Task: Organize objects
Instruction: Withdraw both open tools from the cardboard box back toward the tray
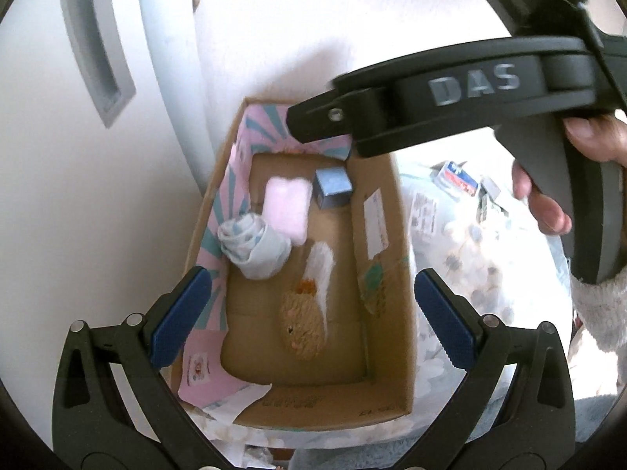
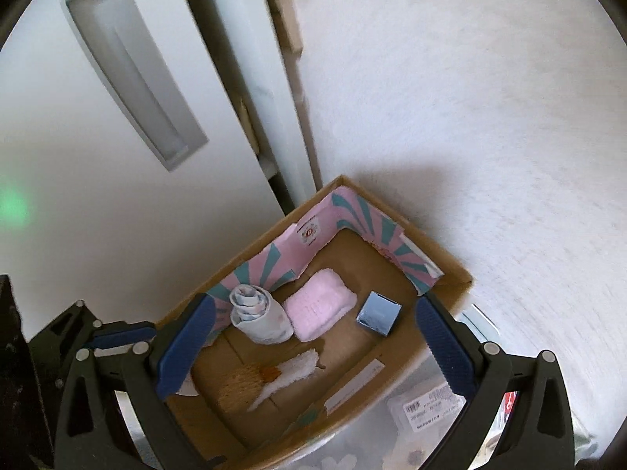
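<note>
Below both grippers sits an open cardboard box (image 1: 386, 211), stiff brown walls partly lined with pink-and-teal printed card. The left gripper (image 1: 309, 321) hangs wide and empty; nearest between its blue ribbed pads lies a fuzzy tan plush toy (image 1: 303, 329) with a white tail, then a rolled pale cloth (image 1: 252, 248), a soft pink folded towel (image 1: 285, 209) and, farthest, a small square blue box (image 1: 333, 187). The right gripper (image 2: 311, 346) is spread wide too, holding nothing above that box.
</note>
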A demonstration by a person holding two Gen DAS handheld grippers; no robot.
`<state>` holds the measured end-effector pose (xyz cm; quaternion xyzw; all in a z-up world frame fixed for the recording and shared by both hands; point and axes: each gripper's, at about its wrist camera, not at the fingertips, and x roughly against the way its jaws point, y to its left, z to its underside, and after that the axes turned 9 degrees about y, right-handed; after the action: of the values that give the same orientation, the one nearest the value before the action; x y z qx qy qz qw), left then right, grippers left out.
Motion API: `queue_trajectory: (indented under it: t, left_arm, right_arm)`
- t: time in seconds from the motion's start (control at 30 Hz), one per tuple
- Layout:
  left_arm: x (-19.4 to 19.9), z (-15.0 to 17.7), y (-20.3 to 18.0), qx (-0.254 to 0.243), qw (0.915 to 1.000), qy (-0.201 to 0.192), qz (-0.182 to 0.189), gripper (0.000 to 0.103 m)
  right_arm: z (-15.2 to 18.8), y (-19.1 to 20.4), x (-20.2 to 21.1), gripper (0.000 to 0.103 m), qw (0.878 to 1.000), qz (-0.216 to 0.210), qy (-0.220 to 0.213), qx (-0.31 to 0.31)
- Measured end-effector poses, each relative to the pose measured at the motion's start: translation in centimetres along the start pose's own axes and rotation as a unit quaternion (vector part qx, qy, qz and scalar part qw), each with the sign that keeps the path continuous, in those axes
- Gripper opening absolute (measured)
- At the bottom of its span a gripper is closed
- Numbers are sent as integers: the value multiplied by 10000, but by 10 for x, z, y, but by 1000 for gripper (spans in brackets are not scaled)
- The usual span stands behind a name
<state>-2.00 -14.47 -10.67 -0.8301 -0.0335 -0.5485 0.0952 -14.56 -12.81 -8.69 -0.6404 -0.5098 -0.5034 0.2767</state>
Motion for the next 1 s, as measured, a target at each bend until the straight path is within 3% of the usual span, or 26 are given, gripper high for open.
queue_trajectory:
  t: [0.2, 0.4, 0.67, 1.0]
  left_arm:
    - [19, -13, -12, -196, 9995, -234, -56, 103]
    - [34, -30, -30, -328, 9977, -589, 44, 103]
    - [55, -55, -71, -782, 9911, -1055, 216, 103]
    - [44, -70, -132, -1117, 9868, -1040, 540, 103]
  right_arm:
    - [17, -16, 47, 102, 9987, 60, -384, -325]
    - [50, -38, 88, 102, 9911, 528, -877, -853]
    - [110, -80, 142, 102, 9749, 1091, -1215, -1514]
    - [189, -132, 190, 102, 9509, 1616, -1432, -2215]
